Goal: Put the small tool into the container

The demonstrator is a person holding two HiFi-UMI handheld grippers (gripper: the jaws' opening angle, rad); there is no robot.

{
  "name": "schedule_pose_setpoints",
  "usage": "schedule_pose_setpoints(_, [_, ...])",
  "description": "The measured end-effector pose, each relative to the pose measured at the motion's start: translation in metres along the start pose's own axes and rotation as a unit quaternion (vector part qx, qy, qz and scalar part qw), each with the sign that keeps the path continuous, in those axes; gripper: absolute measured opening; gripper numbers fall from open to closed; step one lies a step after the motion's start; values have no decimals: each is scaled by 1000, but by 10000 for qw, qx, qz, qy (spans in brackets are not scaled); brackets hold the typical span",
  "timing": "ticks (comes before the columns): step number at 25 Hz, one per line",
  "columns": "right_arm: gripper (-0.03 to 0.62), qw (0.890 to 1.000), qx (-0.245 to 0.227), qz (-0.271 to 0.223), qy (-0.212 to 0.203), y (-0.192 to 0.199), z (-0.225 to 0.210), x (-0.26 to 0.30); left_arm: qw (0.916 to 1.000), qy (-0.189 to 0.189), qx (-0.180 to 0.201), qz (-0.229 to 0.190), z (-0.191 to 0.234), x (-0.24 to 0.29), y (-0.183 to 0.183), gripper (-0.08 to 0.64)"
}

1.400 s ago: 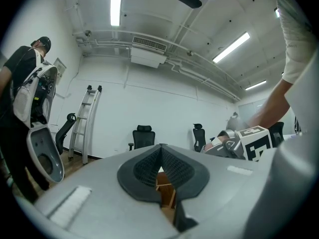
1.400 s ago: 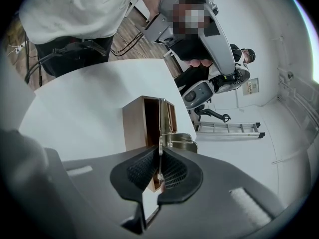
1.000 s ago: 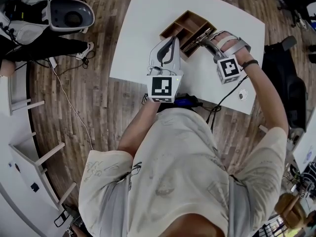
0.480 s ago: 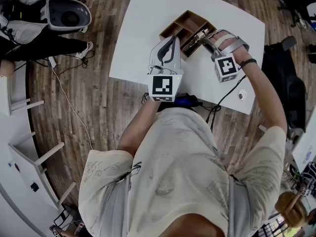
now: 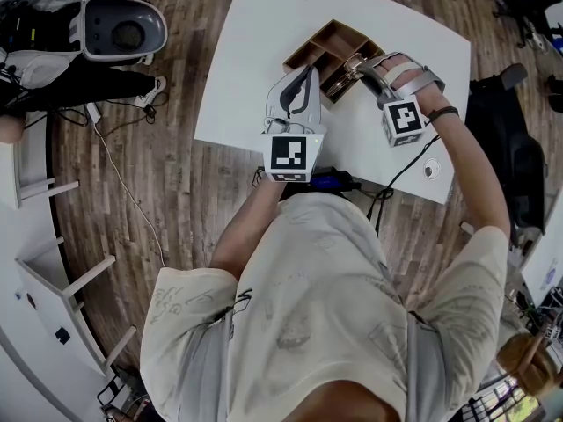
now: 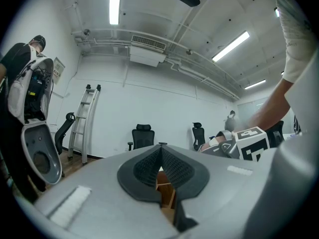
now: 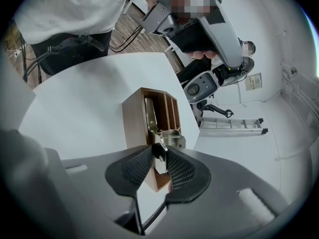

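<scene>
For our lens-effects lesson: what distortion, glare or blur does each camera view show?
Head view: evenly lit, sharp, little shadow on the white table. Left gripper view: fisheye, dark corners, ceiling strip light blown out. Right gripper view: same fisheye; brown wooden compartment tray and small silver metal tool sharp.

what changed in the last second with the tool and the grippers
The right gripper shifted a little left and forward, further over the tray, its fingers shut on the metal tool throughout. Nothing was let go. The left gripper, the tray and the table stayed where they were.
</scene>
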State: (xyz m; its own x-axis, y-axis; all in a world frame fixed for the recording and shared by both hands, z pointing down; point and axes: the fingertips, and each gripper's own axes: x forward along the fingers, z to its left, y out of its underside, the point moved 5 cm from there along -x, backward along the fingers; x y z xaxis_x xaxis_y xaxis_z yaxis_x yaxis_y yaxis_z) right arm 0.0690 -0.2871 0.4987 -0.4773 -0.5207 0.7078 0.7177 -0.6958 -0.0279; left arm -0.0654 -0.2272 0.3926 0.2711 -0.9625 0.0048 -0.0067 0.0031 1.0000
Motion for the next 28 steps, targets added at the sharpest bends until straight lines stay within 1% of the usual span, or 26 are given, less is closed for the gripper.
schedule_pose_setpoints(2, [101,10000,31,46,17,2,-2,-1,10000,7,-4,-3,0,0,0,11])
schedule_pose_setpoints(5, [92,9999,70,94,63,4,-1,-2,10000,38,-12,-3,-1,1,1,12])
schedule_pose_setpoints(9, [92,9994,272,149,172,8,-5,-5,10000,71,-9,-26,-1,2,-1,11])
schedule_pose_setpoints(12, [92,9972,642,181,325,10,-11,-10,9999,94,-14,-47,0,4,-3,11])
schedule_pose_setpoints(15, [91,9901,1292,167,523,17,-17,-13,9999,140,-47,-78,-1,6,-5,11])
schedule_pose_setpoints(17, [91,9812,1797,113,697,21,-22,-14,9998,170,-37,-100,-1,7,-7,11])
schedule_pose_setpoints(19, [89,9714,2195,73,899,22,-29,-17,9997,195,-24,-115,-1,8,-8,11])
schedule_pose_setpoints(21, [89,9590,2602,36,1126,24,-37,-20,9997,212,-46,-122,0,8,-10,11])
schedule_pose_setpoints(24, [87,9315,3320,-55,1485,25,-51,-25,9995,271,-113,-143,0,9,-13,11])
schedule_pose_setpoints(28, [81,8997,3929,-187,1892,18,-65,-30,9992,314,-69,-219,2,11,-19,12])
